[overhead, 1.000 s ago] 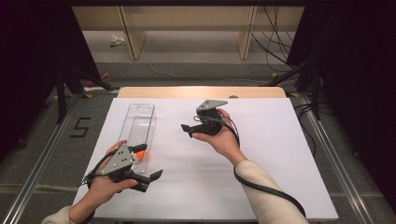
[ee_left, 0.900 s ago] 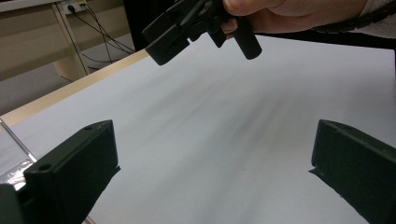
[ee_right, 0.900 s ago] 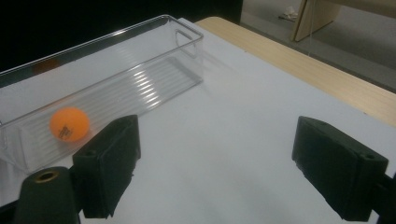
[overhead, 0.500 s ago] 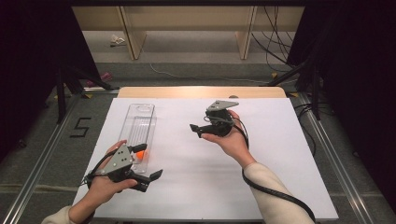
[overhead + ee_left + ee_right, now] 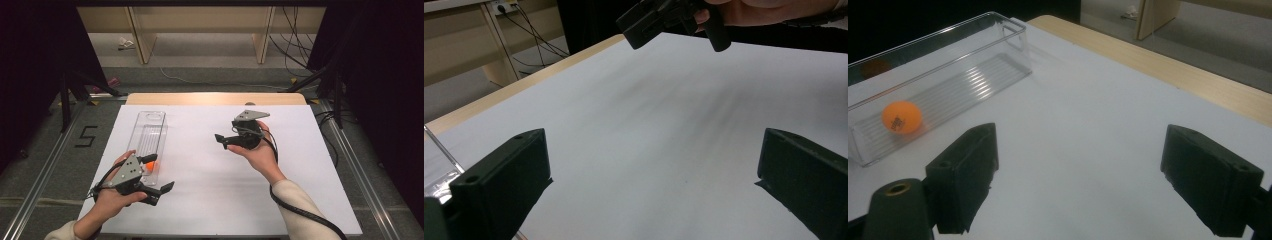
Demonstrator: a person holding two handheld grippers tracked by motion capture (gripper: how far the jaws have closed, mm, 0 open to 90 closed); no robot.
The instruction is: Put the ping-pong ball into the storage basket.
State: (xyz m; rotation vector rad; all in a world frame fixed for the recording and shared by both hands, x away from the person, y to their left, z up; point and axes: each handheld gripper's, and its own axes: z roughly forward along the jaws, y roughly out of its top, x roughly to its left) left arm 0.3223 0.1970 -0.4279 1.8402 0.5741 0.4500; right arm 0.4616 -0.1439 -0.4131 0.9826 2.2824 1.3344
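A clear plastic tray (image 5: 151, 118) lies lengthwise on the left part of the white table. An orange ball (image 5: 151, 164) rests at its near end. In the right gripper view the orange ball (image 5: 901, 117) sits inside the tray (image 5: 979, 46), off to the left of the jaws. My left gripper (image 5: 161, 194) is open, held low at the front left, just right of the tray's near end. My right gripper (image 5: 222, 141) is open, held above the table's middle, pointing left toward the tray. The left gripper view (image 5: 649, 175) has bare white table between its jaws and the right gripper (image 5: 664, 20) at the top.
The white sheet (image 5: 210, 190) covers the table, with a wooden edge (image 5: 215, 98) at the back. Metal rails (image 5: 45, 170) run along both sides. A number 5 (image 5: 86, 136) is marked on the floor at left. Cables (image 5: 300, 210) trail from the right gripper.
My right gripper has drifted a little to the right above the table's middle. The left gripper, the tray and the ball stay where they were.
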